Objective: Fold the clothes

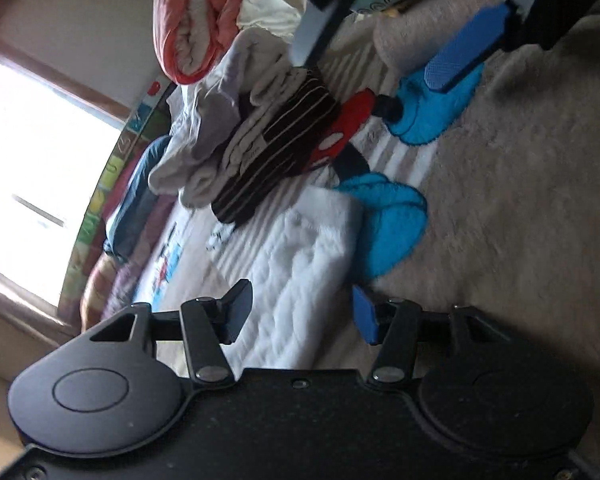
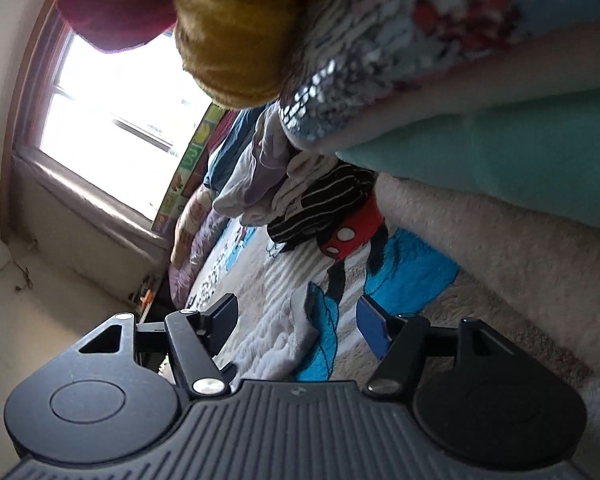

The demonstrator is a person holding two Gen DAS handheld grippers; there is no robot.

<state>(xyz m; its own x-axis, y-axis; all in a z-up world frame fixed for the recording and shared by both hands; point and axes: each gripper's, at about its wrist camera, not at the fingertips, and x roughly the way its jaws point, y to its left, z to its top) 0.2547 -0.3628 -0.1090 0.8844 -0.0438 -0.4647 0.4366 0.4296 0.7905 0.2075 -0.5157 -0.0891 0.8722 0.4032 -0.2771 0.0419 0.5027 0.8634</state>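
Note:
A white fluffy cloth (image 1: pixel 300 264) lies folded on the patterned blanket (image 1: pixel 500 200), just ahead of my left gripper (image 1: pixel 300 312), which is open and empty above it. The white cloth (image 2: pixel 276 336) also shows in the right wrist view, between the jaws of my right gripper (image 2: pixel 300 320), which is open and empty. Behind it sits a stack of folded clothes with a dark striped piece (image 1: pixel 276 152) and pale pieces (image 1: pixel 204 136); the stack also shows in the right wrist view (image 2: pixel 320 204). The other gripper's blue pad (image 1: pixel 464 48) hangs at the upper right of the left wrist view.
A rolled orange and white blanket (image 1: pixel 200 20) lies beyond the stack. A teal cushion (image 2: pixel 500 168), a sequinned pillow (image 2: pixel 380 60) and a mustard plush (image 2: pixel 236 32) crowd the right wrist view. A bright window (image 1: pixel 32 172) and a colourful bed rail (image 1: pixel 104 184) lie at the left.

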